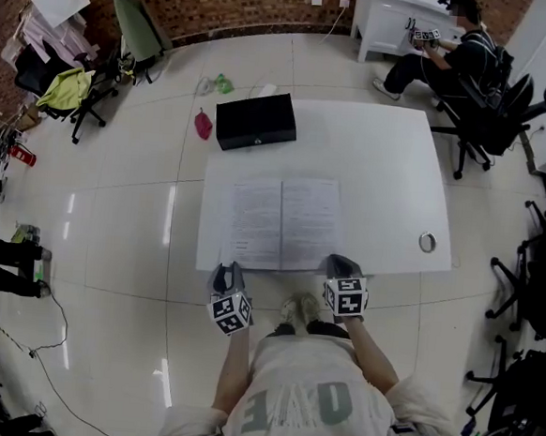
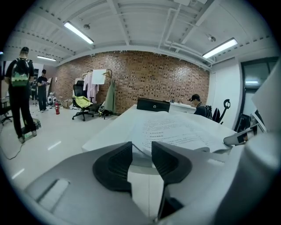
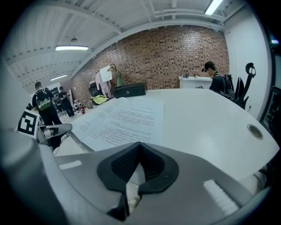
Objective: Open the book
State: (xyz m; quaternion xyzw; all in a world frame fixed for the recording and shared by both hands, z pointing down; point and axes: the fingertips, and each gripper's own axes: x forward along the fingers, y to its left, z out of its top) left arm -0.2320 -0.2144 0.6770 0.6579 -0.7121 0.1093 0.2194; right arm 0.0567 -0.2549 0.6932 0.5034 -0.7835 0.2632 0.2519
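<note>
white table (image 1: 390, 165): one open book (image 1: 283, 223), one black box (image 1: 255, 120); left gripper (image 1: 228, 273) spread, right gripper (image 1: 342, 263) pressed together.

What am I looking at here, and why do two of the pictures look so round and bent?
There is no robot here: a person holds a hand tool with two jaws, called a gripper, in each hand. The head view comes from a camera on that person's head, looking down. The two round, bent pictures come from wide-angle cameras riding on the grippers, each looking along its own jaws. On the white table lies a book, already open, with a black box near the far corner. The left gripper has its jaws apart, facing the book's near edge and pressing on nothing. The right gripper is shut and empty.
</note>
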